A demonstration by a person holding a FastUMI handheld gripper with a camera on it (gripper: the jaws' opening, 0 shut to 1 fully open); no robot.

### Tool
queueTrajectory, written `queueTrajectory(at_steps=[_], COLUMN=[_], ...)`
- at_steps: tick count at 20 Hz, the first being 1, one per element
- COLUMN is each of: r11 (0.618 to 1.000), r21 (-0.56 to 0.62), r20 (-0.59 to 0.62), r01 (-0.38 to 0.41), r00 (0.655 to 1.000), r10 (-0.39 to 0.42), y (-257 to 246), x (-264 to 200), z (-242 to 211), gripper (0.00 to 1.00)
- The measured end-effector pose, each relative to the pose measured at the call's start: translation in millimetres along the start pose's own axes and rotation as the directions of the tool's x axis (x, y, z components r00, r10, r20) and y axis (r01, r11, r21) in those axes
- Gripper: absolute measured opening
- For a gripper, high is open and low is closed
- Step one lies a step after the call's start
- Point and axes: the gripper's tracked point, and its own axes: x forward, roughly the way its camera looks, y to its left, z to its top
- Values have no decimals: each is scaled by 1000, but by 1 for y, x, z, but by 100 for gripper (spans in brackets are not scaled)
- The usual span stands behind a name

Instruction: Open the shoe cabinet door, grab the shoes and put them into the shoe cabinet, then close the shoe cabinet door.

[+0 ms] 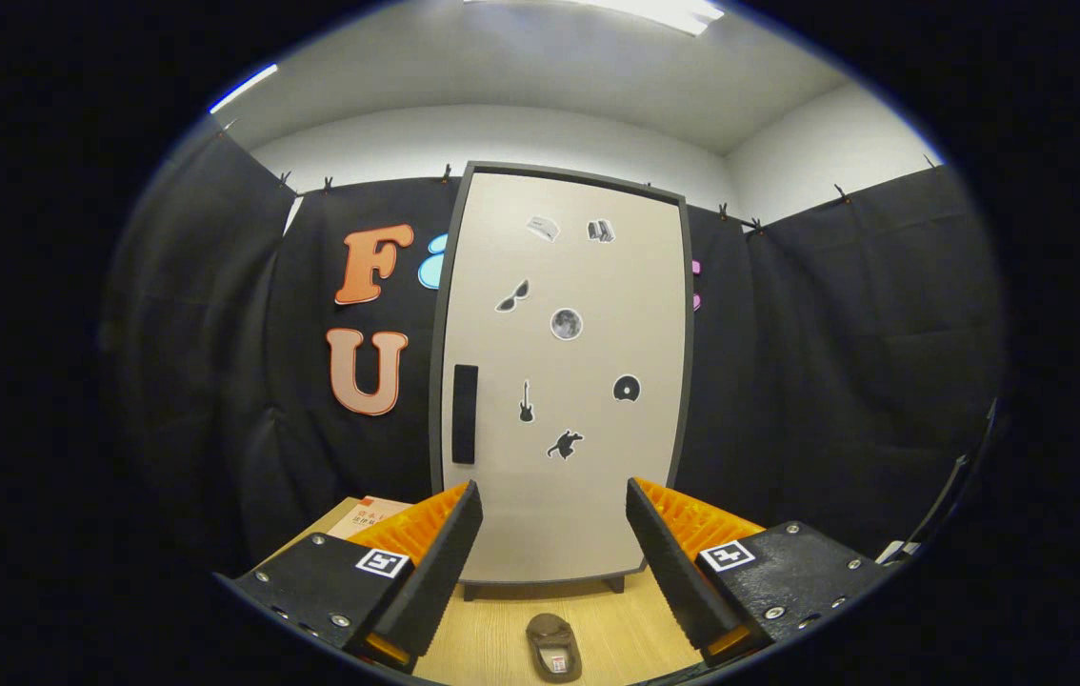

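Observation:
A tall shoe cabinet [564, 381] stands straight ahead of me on short dark legs, its pale door shut and dotted with small stickers. A black vertical handle [465, 413] sits near the door's left edge. On the wooden floor [488, 638] below me, between my fingers, lies a brown shoe [554, 647] with its sole lining facing up. My gripper [553, 505] is open, nothing between its fingers, held well back from the cabinet and above the shoe.
A cardboard box [364, 519] lies on the floor left of the cabinet, partly behind my left finger. Black cloth walls close in the booth at the back and on both sides. A dark frame edge [954, 495] shows at the far right.

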Motion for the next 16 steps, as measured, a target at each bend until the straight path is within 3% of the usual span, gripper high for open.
queueTrajectory(at_steps=[8, 16], r11=[998, 989], r21=[15, 34], r20=[-28, -50], r01=[-64, -142], r00=[998, 988], r10=[64, 144], y=[28, 79], x=[36, 119], z=[-10, -14], gripper=[96, 96])
